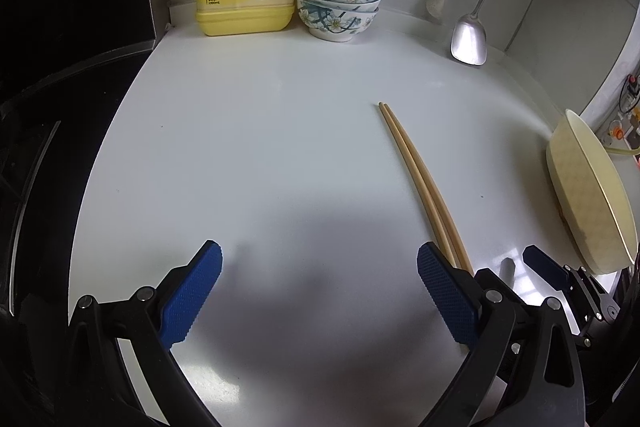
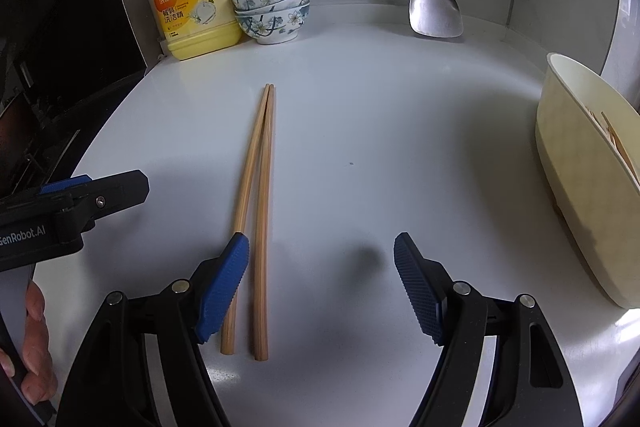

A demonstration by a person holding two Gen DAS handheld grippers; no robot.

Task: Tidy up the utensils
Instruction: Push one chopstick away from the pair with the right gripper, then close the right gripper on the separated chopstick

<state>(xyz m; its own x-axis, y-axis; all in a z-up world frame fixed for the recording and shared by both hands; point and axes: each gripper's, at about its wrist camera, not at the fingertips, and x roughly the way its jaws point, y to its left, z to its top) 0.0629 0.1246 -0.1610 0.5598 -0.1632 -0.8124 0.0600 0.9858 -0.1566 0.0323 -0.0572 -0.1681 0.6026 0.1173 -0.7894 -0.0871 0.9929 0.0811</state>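
The 2 chopsticks (image 2: 262, 211) lie side by side on the white counter (image 2: 380, 131), touching at their far tips and slightly splayed at the near ends. The right claw (image 2: 320, 287) hangs just above them with its jaws spread wide and nothing gripped — its left blue pad (image 2: 222, 287) covers part of the left stick, while the right stick lies just inside the gap. The left claw (image 1: 318, 291) is also released and empty; the chopsticks run along the outside of its right pad (image 1: 446, 293), not between the jaws.

In the right wrist view a hand (image 2: 34, 347) holds the left claw's handle at the picture's edge. To the right stands a cream holder (image 2: 576, 195) with wooden sticks showing inside it. Against the back wall sit a yellow detergent jug (image 2: 196, 7) and, just beside it, a stack of 3 floral bowls (image 2: 274, 11) — a metal spatula (image 2: 435, 7) hangs further right.
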